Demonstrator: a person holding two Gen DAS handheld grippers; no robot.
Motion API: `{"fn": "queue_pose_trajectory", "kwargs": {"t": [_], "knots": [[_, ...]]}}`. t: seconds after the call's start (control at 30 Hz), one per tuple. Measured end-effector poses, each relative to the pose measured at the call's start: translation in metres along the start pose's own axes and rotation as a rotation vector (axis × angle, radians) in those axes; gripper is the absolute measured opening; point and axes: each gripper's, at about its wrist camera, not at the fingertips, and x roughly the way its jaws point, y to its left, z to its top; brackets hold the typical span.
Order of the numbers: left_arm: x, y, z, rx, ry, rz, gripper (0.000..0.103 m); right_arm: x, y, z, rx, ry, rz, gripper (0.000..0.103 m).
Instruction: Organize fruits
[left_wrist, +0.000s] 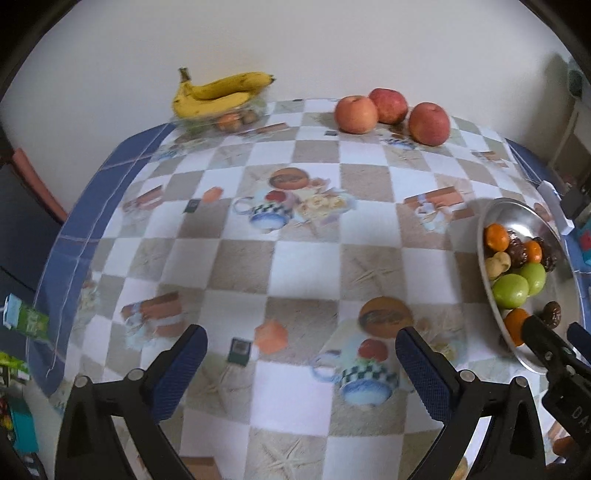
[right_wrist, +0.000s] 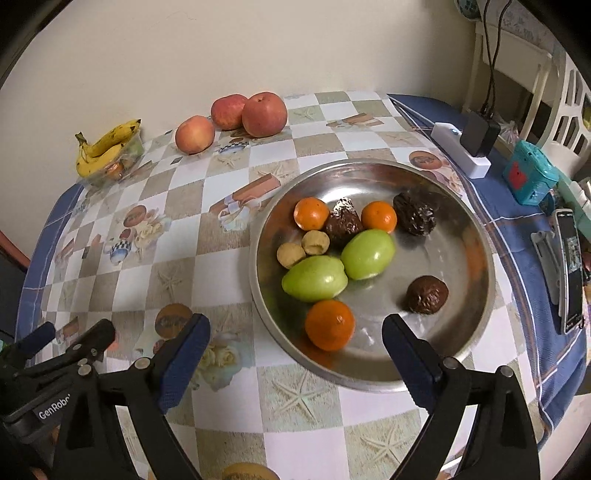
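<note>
A round metal tray (right_wrist: 465, 236) holds three oranges, the nearest one (right_wrist: 329, 325) by its front rim, two green fruits (right_wrist: 367, 254), two small tan fruits (right_wrist: 314, 242) and three dark wrinkled fruits (right_wrist: 426, 294). My right gripper (right_wrist: 295, 338) is open and empty, just in front of the tray's near rim. My left gripper (left_wrist: 301, 345) is open and empty above the checked tablecloth (left_wrist: 306, 258), left of the tray (left_wrist: 517, 210). Three apples (left_wrist: 388, 110) and a banana bunch (left_wrist: 218, 94) lie at the table's far edge.
The bananas rest on a clear container (left_wrist: 225, 120) with small fruits inside. A white power strip with a black adapter (right_wrist: 476, 136), a teal box (right_wrist: 528, 177) and a phone (right_wrist: 570, 269) lie on the blue cloth right of the tray. A wall stands behind the table.
</note>
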Motion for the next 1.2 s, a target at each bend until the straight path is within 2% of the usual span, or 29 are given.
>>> {"fn": "queue_pose_trajectory", "kwargs": {"t": [0.17,0.4,0.83,1.2], "knots": [[-0.004,0.011,-0.005,-0.025,0.016,0.060,0.103,-0.008,0.003,-0.007,-0.020,-0.014,-0.010,0.095],[-0.003,0.014,-0.007,-0.022,0.049,0.049,0.103,-0.010,0.005,-0.007,-0.031,-0.020,-0.023,0.095],[-0.007,0.008,-0.007,0.013,0.043,0.030,0.103,-0.008,0.004,-0.007,-0.029,-0.011,-0.030,0.095],[-0.003,0.010,-0.008,-0.003,0.060,0.024,0.103,-0.005,0.002,-0.007,-0.025,0.002,-0.033,0.095]]}}
